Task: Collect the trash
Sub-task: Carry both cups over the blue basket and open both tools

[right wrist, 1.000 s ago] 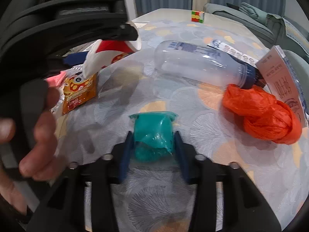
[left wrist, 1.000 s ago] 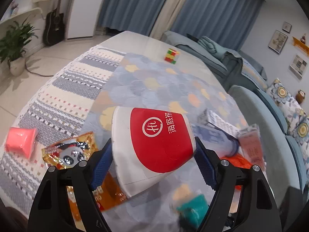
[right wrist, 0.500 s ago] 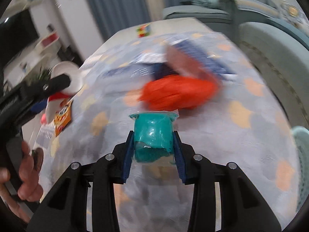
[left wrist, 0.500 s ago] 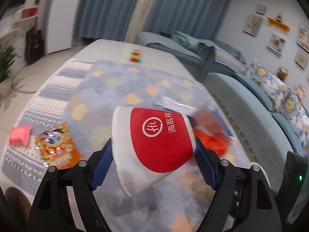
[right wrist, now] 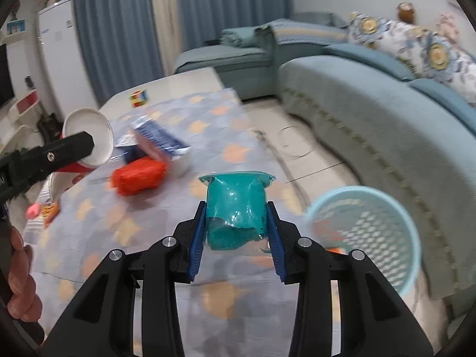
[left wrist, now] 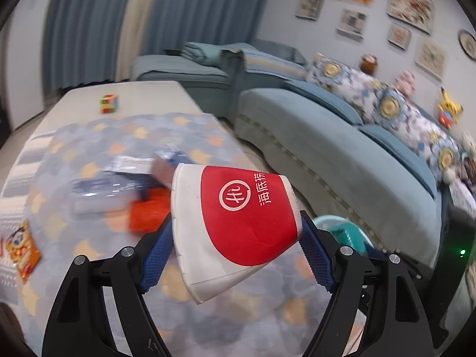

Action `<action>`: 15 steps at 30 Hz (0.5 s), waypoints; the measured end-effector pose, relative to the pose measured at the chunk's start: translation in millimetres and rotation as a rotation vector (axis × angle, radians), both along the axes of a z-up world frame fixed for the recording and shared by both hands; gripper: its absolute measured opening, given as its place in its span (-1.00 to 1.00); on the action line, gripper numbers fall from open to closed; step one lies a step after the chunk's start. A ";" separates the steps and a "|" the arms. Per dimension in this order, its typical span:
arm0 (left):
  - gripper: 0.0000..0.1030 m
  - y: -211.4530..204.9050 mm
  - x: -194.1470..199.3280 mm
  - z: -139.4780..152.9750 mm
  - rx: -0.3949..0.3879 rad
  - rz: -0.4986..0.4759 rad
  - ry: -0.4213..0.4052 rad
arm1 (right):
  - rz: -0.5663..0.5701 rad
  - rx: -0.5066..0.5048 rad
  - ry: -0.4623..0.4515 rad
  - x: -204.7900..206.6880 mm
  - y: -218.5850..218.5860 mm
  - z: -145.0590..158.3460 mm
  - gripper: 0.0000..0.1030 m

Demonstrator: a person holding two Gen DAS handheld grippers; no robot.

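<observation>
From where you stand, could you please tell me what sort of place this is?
Most likely a home living room: a long teal sofa with floral cushions, framed pictures on the wall, and floor-length blue curtains.

At frame centre we see the left gripper (left wrist: pixel 235 253) clamping a red-and-white paper cup (left wrist: pixel 238 223) between its blue pads (left wrist: pixel 156 255). Behind it, blurred on the patterned tablecloth (left wrist: pixel 89 154), lie an orange bag (left wrist: pixel 147 212) and a snack packet (left wrist: pixel 22 248) at far left. A puzzle cube (left wrist: pixel 109 103) sits upper left; a teal sofa (left wrist: pixel 342 160) fills the right.
</observation>
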State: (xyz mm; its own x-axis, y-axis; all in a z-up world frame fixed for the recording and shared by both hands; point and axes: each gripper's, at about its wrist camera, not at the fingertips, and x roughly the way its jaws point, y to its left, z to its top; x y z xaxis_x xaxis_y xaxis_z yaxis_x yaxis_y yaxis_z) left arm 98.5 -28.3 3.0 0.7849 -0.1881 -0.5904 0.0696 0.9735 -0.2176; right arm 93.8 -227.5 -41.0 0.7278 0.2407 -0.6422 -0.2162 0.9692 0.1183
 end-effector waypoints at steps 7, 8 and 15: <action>0.49 -72.0 18.4 -7.3 0.062 -0.083 0.029 | -0.121 -0.024 -0.023 -4.9 -59.7 -0.5 -0.32; 0.49 -82.7 22.8 -8.2 0.053 -0.096 0.036 | -0.144 -0.010 -0.014 -3.9 -72.0 -3.3 -0.32; 0.49 -136.6 42.4 -21.2 0.055 -0.147 0.060 | -0.295 0.079 0.089 4.9 -147.0 -36.6 -0.32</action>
